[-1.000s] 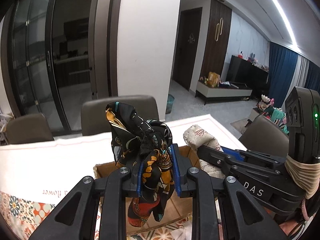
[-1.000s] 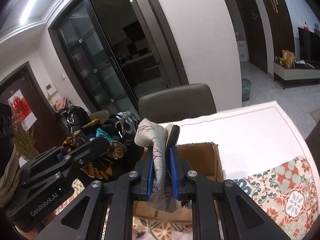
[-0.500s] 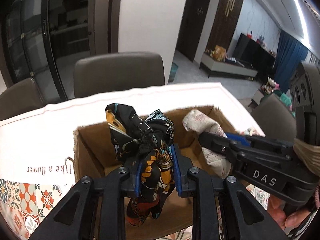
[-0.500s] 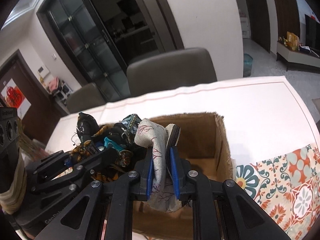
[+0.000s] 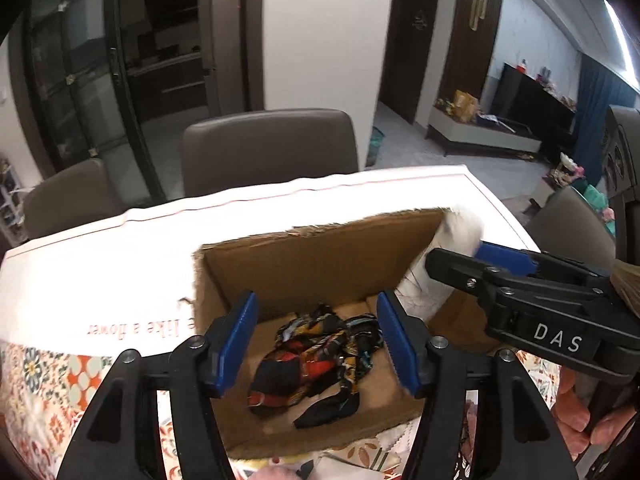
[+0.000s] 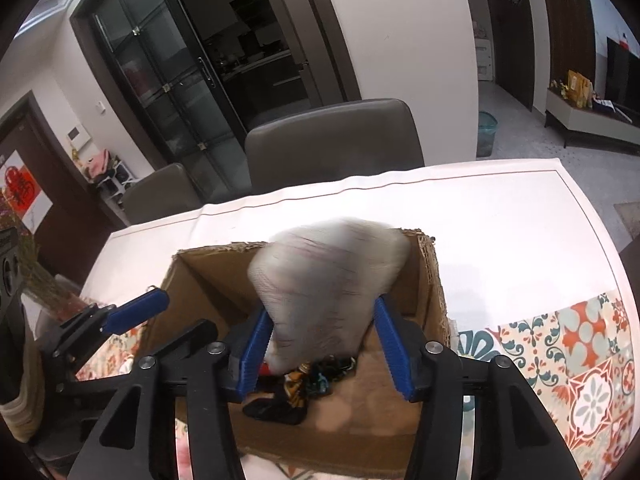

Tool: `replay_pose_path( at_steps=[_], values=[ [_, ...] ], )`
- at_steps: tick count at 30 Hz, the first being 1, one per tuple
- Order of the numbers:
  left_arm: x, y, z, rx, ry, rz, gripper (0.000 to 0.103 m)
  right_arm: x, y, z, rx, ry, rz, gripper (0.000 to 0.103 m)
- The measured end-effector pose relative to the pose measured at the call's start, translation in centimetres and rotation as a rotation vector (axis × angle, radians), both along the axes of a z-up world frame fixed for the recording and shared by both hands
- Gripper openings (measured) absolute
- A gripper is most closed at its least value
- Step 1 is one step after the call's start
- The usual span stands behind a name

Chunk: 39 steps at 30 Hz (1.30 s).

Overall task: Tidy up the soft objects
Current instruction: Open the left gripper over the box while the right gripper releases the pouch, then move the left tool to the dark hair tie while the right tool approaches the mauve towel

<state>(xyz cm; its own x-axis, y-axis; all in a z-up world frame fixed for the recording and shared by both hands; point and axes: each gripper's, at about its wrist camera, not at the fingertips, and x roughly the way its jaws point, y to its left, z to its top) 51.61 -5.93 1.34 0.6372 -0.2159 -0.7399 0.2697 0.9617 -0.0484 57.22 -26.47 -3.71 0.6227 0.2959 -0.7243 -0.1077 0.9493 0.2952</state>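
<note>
Both grippers wide open over cardboard box (image 5: 320, 256): left gripper (image 5: 316, 344) empty w/ scarf (image 5: 316, 360) on box floor, right gripper (image 6: 320, 344) w/ blurred pale cloth pouch (image 6: 324, 272) btwn spread jaws, grip unclear; keep jaws apart, lift clear.

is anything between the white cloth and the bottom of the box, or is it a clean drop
Mostly clean. The white cloth, blurred, sits between the open jaws of the right hand-held gripper, over the cardboard box. Below it only the patterned scarf lies on the box floor; the cloth may land partly on it.
</note>
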Motion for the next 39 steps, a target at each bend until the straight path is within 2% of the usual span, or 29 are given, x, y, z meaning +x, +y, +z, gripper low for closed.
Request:
replay_pose_path(
  at_steps=[3, 7, 20, 23, 27, 31, 39],
  values=[
    [-0.6, 0.4, 0.7, 0.040, -0.034, 0.039, 0.066, -0.4, 0.1, 0.4, -0.005, -0.005, -0.002, 0.053],
    [-2.2, 1.0, 1.6, 0.062, -0.077, 0.077, 0.066, -1.0, 0.2, 1.0, -0.004, -0.010, 0.004, 0.053],
    [-8.9, 1.6, 4.6, 0.049, -0.187, 0.066, 0.072, -7.0, -0.3, 4.8, -0.059, -0.105, -0.038, 0.054],
    [-10.4, 1.7, 5.1, 0.036, -0.200, 0.071, 0.072, -8.8, -0.2, 5.4, -0.074, -0.130, -0.051, 0.054],
    [-12.0, 2.0, 5.6, 0.017, -0.210, 0.078, 0.078, -11.1, 0.0, 6.1, -0.090, -0.157, -0.059, 0.054],
    [-13.9, 2.4, 5.8, 0.015, -0.220, 0.080, 0.078, -13.1, 0.2, 6.3, -0.090, -0.164, -0.062, 0.059],
    [-18.2, 2.2, 5.4, 0.030, -0.239, 0.087, 0.079, -16.7, 0.6, 6.0, -0.089, -0.194, -0.042, 0.060]
  ],
)
